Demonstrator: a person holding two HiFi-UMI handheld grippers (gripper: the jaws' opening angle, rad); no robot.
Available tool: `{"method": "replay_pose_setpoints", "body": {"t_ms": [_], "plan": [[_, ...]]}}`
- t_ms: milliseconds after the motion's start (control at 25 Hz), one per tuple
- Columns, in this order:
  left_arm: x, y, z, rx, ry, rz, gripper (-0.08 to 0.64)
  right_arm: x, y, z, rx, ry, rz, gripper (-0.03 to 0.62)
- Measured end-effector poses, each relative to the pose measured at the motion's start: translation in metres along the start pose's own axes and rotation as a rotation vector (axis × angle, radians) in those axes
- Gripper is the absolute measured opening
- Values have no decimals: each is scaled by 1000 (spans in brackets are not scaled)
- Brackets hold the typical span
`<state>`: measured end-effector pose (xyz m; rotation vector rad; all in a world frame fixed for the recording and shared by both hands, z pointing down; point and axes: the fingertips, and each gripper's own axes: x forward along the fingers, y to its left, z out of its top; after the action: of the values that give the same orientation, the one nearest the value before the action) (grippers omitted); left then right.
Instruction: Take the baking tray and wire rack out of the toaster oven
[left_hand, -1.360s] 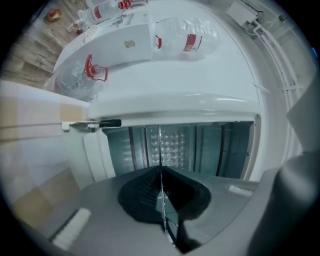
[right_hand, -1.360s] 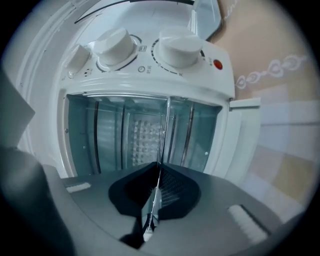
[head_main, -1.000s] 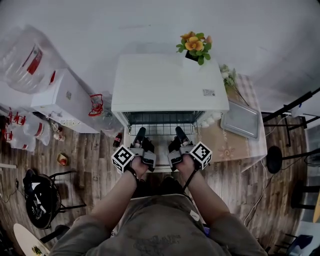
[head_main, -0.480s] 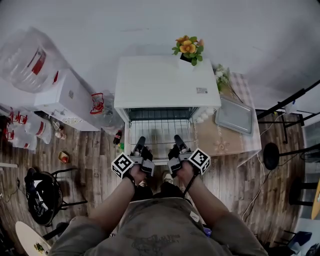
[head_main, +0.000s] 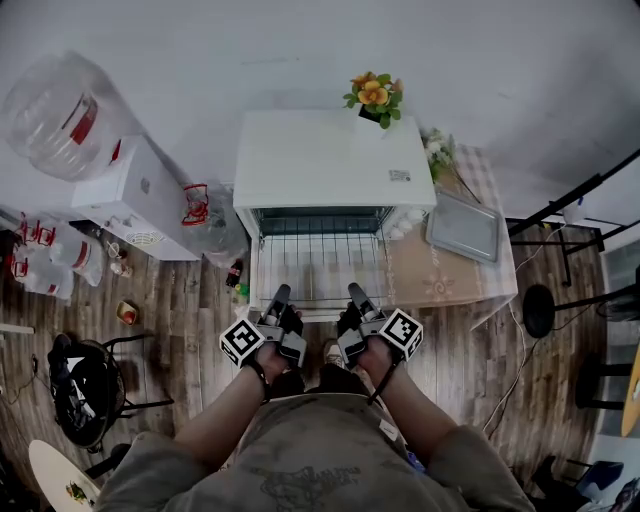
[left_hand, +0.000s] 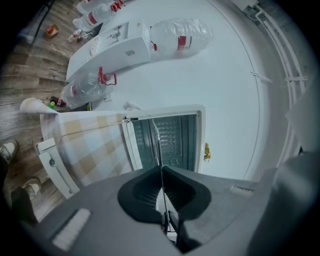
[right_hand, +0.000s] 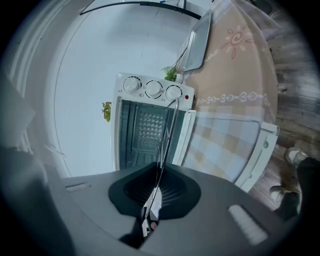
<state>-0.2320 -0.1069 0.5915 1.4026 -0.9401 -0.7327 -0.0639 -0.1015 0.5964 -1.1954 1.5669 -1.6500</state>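
Observation:
The white toaster oven (head_main: 330, 160) stands with its door (head_main: 318, 312) folded down. The wire rack (head_main: 320, 262) sticks well out of the oven mouth, level above the door. My left gripper (head_main: 281, 296) is shut on the rack's front edge at the left, my right gripper (head_main: 354, 294) on the same edge at the right. In the left gripper view the rack (left_hand: 158, 142) shows edge-on as a thin wire running from the closed left gripper (left_hand: 161, 168) into the cavity. It appears the same way in the right gripper view, rack (right_hand: 168, 127) leaving the right gripper (right_hand: 159, 173). The grey baking tray (head_main: 463, 227) lies on the table right of the oven.
Flowers (head_main: 375, 93) sit on the oven's back right corner. A water dispenser (head_main: 140, 200) with a big bottle (head_main: 55, 115) stands at the left. The tablecloth (head_main: 440, 280) shows right of the door. A black chair (head_main: 85, 385) is at lower left, stands (head_main: 560, 225) at right.
Both grippers have drawn back toward the person with the wire rack, which now sticks further out of the oven over the open door.

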Motion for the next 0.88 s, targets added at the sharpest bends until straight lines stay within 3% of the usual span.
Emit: {"method": "replay_pose_setpoints", "body": {"t_ms": [240, 440, 880], "plan": [[-18, -21, -4, 5, 28, -17, 2, -21, 20, -11, 6, 5, 2, 29], [-30, -41, -15, -53, 51, -68, 2, -37, 27, -17, 11, 6, -1, 29], [-32, -28, -44, -25, 162, -5, 3, -73, 16, -9, 52, -74, -21, 29]]}}
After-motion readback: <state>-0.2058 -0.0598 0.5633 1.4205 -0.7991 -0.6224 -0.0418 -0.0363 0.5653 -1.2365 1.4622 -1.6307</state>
